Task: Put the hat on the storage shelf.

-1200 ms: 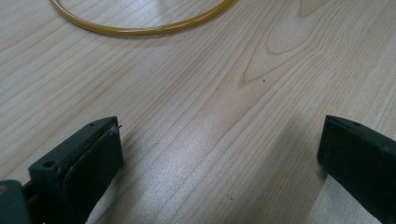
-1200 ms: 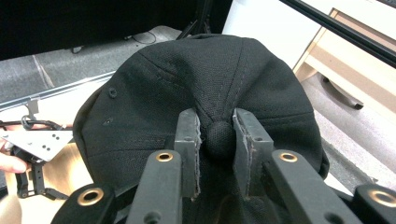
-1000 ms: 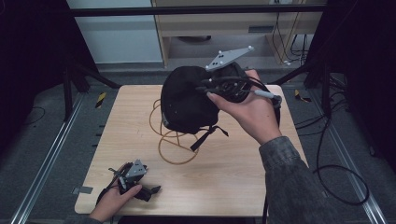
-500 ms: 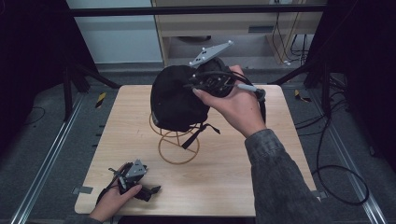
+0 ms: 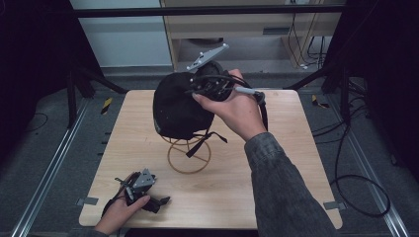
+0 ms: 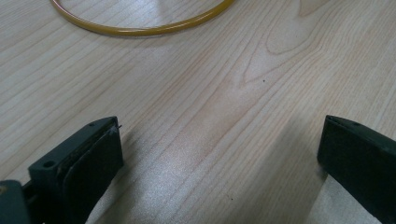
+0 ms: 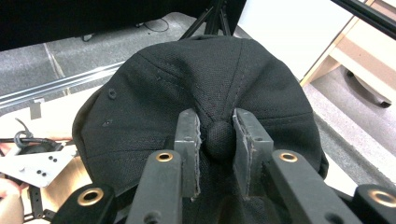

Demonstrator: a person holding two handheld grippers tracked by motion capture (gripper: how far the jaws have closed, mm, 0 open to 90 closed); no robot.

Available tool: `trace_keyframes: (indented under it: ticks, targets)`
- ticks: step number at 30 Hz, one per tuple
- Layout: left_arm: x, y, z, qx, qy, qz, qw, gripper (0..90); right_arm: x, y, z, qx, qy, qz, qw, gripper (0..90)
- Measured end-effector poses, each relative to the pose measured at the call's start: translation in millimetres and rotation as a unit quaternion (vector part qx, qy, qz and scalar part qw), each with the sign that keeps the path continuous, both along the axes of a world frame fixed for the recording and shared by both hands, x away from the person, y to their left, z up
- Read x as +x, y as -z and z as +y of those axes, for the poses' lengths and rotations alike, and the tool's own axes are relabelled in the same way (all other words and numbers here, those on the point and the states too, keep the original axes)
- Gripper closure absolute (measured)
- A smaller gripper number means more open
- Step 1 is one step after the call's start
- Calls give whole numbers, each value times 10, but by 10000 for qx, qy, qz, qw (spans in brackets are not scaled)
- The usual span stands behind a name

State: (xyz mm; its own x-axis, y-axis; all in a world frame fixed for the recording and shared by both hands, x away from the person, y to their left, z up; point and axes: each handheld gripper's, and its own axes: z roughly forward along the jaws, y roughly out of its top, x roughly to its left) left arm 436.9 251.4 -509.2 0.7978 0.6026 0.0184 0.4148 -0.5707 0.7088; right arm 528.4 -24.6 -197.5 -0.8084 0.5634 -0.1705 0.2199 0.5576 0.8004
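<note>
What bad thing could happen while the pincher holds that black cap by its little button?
The right gripper pinches only the small button on top of the cap, so the cap might slip out and drop. The cap's loose strap hangs right by the yellow wire stand, so it might snag and tip the stand. The left gripper rests open on the table, too far off to help.
</note>
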Motion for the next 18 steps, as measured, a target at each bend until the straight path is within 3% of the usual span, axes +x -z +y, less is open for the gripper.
trace_keyframes:
  ticks: [18]
  targets:
    - [0,0,0,0,0,0,10000,0,122,126,200,-65,-67,179,9998,731]
